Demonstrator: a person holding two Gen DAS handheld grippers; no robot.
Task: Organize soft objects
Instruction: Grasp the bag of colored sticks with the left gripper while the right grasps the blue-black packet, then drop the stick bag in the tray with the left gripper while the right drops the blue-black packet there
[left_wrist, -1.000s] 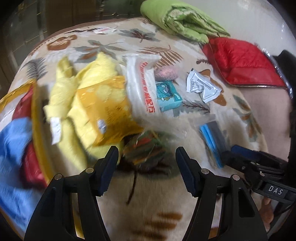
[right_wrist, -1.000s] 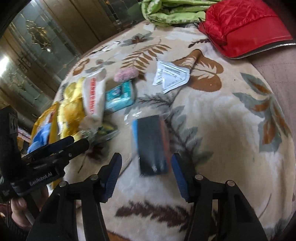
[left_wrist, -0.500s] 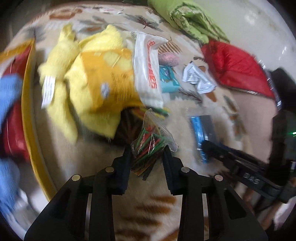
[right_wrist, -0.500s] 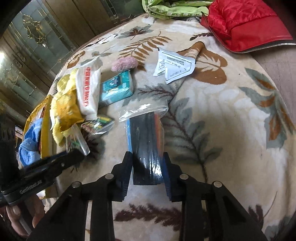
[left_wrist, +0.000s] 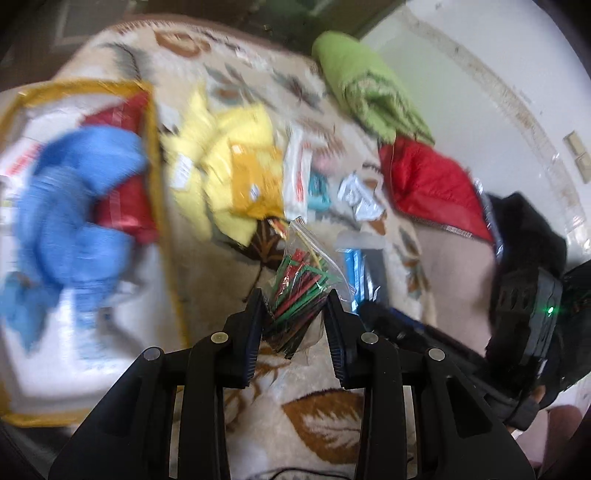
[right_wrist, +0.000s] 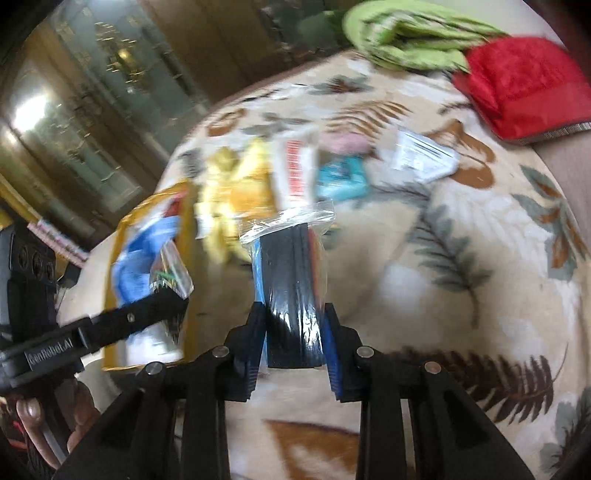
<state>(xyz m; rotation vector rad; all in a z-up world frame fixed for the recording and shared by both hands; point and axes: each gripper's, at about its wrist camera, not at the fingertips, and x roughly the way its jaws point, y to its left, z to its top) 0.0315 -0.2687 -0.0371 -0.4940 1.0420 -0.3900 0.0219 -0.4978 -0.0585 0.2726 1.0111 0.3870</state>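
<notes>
My left gripper (left_wrist: 294, 314) is shut on a clear bag of red, green and black ties (left_wrist: 300, 284), held above the leaf-patterned blanket (left_wrist: 321, 417). My right gripper (right_wrist: 293, 325) is shut on a clear bag holding a black and blue item (right_wrist: 291, 284), also lifted. The left gripper with its bag also shows in the right wrist view (right_wrist: 166, 291). A yellow-rimmed storage bag (left_wrist: 155, 155) at the left holds a blue cloth (left_wrist: 70, 206) and a red one (left_wrist: 125, 206).
On the blanket lie a yellow cloth (left_wrist: 225, 155), a white packet (left_wrist: 297, 181), a teal packet (right_wrist: 343, 181), a pink puff (right_wrist: 341, 142), a white sachet (right_wrist: 421, 157), a green blanket (left_wrist: 369, 92) and a red quilted jacket (left_wrist: 432, 184). A cabinet (right_wrist: 92, 122) stands behind.
Both grippers closed on their bags a second ago and have since lifted them off the blanket. Both views have swung toward the yellow-rimmed bag at the left.
</notes>
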